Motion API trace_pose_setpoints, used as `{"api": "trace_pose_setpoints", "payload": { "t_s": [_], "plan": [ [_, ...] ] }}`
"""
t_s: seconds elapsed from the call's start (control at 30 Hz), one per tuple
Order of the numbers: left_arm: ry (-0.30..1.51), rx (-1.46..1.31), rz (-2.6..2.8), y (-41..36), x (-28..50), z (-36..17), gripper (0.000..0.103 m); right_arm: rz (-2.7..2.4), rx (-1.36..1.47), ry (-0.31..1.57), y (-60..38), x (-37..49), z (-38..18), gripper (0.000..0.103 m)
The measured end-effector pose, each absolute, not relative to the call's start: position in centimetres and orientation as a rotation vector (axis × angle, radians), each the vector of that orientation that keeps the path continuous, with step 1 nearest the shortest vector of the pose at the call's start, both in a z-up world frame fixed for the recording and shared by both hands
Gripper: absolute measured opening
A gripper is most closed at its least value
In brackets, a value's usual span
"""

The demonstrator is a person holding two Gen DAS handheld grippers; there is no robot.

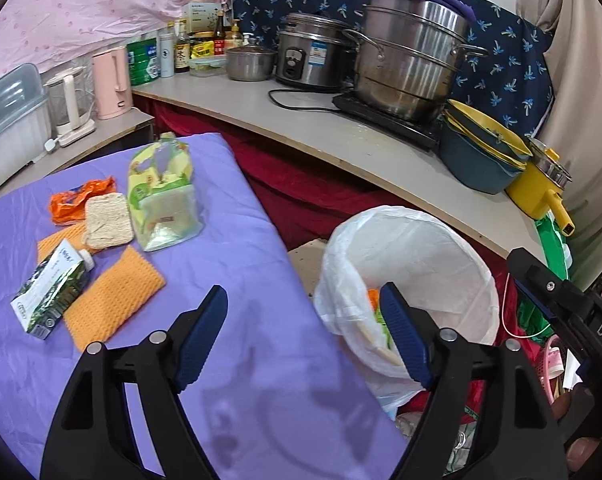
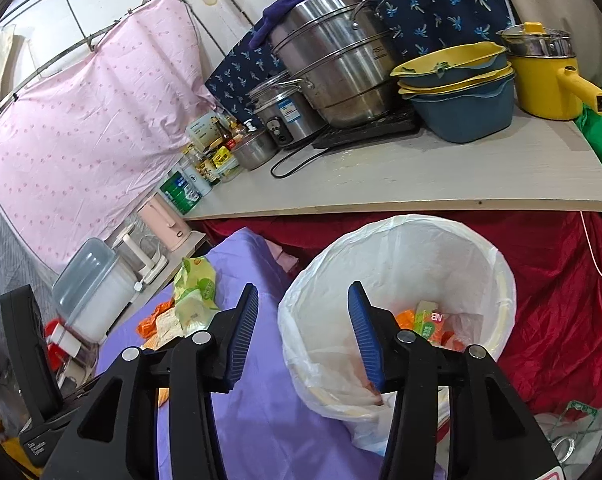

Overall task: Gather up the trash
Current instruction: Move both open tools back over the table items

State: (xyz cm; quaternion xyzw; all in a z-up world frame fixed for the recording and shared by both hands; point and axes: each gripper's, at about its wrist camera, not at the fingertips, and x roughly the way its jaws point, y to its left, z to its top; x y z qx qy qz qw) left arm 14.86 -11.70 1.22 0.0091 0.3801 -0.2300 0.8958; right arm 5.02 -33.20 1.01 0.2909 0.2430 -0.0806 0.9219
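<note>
A purple-covered table [image 1: 237, 360] holds trash: a green and white drink carton [image 1: 53, 292], an orange wrapper [image 1: 79, 200], a green bread bag [image 1: 161, 196], a slice of bread [image 1: 107, 220] and two orange cloths [image 1: 113, 300]. A bin lined with a white bag [image 1: 413, 268] stands to the right of the table and holds a green box [image 2: 431, 320] and orange scraps. My left gripper [image 1: 305, 300] is open and empty over the table's right edge. My right gripper [image 2: 303, 300] is open and empty, by the bin's [image 2: 497, 276] left rim; the bread bag [image 2: 195, 292] lies to its left.
A shelf [image 1: 341, 136] behind carries a large steel steamer [image 1: 409, 52], a rice cooker [image 1: 309, 56], stacked blue and yellow basins [image 1: 481, 156], a yellow pot [image 1: 541, 188], bottles and a pink kettle [image 1: 111, 80]. Red cloth [image 2: 561, 300] hangs below it. A plastic box [image 2: 93, 288] stands left.
</note>
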Motion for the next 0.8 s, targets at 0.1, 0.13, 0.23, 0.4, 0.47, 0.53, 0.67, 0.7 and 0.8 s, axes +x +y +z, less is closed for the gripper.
{"api": "trace_pose_setpoints", "payload": {
  "t_s": [0.1,0.13,0.23,0.4,0.47,0.53,0.67,0.7,0.8],
  "plan": [
    [0.78,0.014,-0.445,-9.9,15.0,1.1,0.079,-0.149,0.589,0.51,-32.0,5.4,1.0,0.047],
    [0.778,0.014,-0.437,-9.5,15.0,1.1,0.08,-0.145,0.586,0.513,-31.7,5.6,1.0,0.047],
    [0.778,0.005,-0.407,-7.6,15.2,0.8,0.08,-0.126,0.574,0.527,-30.3,6.2,0.9,0.047],
    [0.777,0.007,-0.356,-4.4,15.6,0.3,0.081,-0.095,0.548,0.552,-27.7,7.3,0.7,0.048],
    [0.774,0.008,-0.332,-3.2,15.7,0.1,0.081,-0.086,0.54,0.558,-26.8,7.7,0.6,0.051],
    [0.776,0.001,-0.31,-1.7,15.9,-0.1,0.081,-0.076,0.531,0.566,-25.9,8.2,0.6,0.052],
    [0.781,-0.017,-0.274,1.0,16.6,-0.4,0.081,-0.05,0.511,0.585,-23.7,9.5,0.5,0.055],
    [0.78,-0.02,-0.261,1.8,16.7,-0.5,0.082,-0.045,0.507,0.589,-23.2,9.7,0.5,0.056],
    [0.778,-0.03,-0.229,3.9,17.2,-1.0,0.083,-0.031,0.492,0.603,-21.7,10.6,0.3,0.057]
  ]
}}
